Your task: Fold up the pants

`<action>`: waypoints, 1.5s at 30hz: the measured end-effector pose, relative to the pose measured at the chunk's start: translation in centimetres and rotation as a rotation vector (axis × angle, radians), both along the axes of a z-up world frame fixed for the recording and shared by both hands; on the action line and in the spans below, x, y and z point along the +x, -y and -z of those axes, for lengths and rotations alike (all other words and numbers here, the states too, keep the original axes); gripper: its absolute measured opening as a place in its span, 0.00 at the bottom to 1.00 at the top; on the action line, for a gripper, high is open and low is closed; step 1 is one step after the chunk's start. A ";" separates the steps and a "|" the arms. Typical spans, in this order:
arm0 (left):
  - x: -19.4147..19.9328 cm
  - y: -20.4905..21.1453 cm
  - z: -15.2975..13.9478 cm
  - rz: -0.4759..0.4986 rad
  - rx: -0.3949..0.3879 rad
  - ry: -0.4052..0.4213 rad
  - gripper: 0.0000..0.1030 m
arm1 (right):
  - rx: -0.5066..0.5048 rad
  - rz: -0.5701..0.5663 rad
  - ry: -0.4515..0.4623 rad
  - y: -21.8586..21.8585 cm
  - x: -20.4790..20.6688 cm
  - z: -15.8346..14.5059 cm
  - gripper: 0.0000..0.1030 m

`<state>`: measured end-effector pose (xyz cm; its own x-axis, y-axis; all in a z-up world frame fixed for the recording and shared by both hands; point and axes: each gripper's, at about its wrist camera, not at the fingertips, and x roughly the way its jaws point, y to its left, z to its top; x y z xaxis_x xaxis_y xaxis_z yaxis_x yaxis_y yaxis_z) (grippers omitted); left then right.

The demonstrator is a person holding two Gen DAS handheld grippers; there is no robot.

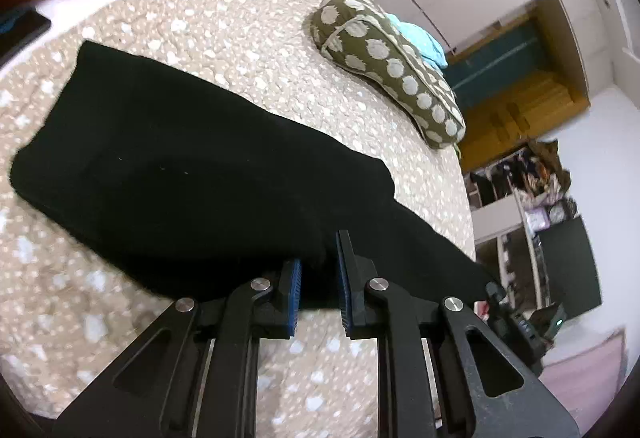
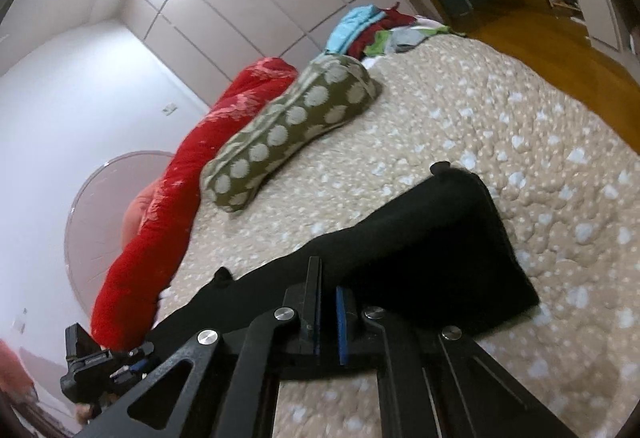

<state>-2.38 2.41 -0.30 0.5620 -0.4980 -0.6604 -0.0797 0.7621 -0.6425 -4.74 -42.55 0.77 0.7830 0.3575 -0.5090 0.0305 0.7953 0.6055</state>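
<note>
While both grippers pinch one edge of the black pants [image 1: 192, 165], a fold looks underway on the bed [image 1: 240, 17]; next move prob. carries that edge ahead over the rest. Counted: 1 bed, 1 pants, 1 red duvet [image 2: 160, 217] & 1 dotted pillow [image 1: 392, 65] beyond the fingers. Left gripper [image 1: 318, 278] narrow, cloth between; right gripper [image 2: 328, 312] nearly closed on cloth.

Open beige quilted bedspread [image 2: 500, 125] is seen around the folded black pants [image 1: 192, 173]; passage beyond is blocked by an olive polka-dot cushion [image 2: 288, 129] and red duvet [image 2: 160, 230].
</note>
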 end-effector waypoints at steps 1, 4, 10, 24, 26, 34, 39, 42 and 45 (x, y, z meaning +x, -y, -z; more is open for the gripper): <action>-0.2 0.1 0.2 0.011 0.015 -0.003 0.14 | -0.013 -0.004 -0.010 -0.1 -0.4 0.1 0.05; 0.0 0.4 2.1 0.013 0.072 -0.051 0.14 | -0.048 -0.002 -0.118 0.1 0.1 2.6 0.05; -1.0 -0.5 2.5 0.013 0.107 -0.076 0.14 | -0.015 0.102 -0.199 2.4 -1.1 3.5 0.13; -2.3 -6.2 -1.5 -0.173 0.344 0.016 0.30 | -0.220 -0.214 -0.037 -9.5 2.3 -2.7 0.14; -1.5 -7.0 -0.7 -0.191 0.351 -0.008 0.30 | -0.197 -0.301 -0.027 -12.7 3.9 -2.4 0.16; 0.1 -5.9 0.6 -0.162 0.419 -0.010 0.30 | -0.246 -0.586 -0.083 -25.4 8.9 1.3 0.18; 1.8 -5.7 2.0 -0.168 0.509 -0.029 0.30 | -0.383 -0.592 -0.108 -29.6 11.1 3.9 0.18; 2.8 -5.6 2.5 -0.166 0.543 -0.031 0.33 | -0.391 -0.586 -0.114 -30.2 12.4 4.5 0.18; 3.7 -5.7 3.1 -0.170 0.560 -0.035 0.33 | -0.397 -0.591 -0.123 -30.6 13.7 4.6 0.18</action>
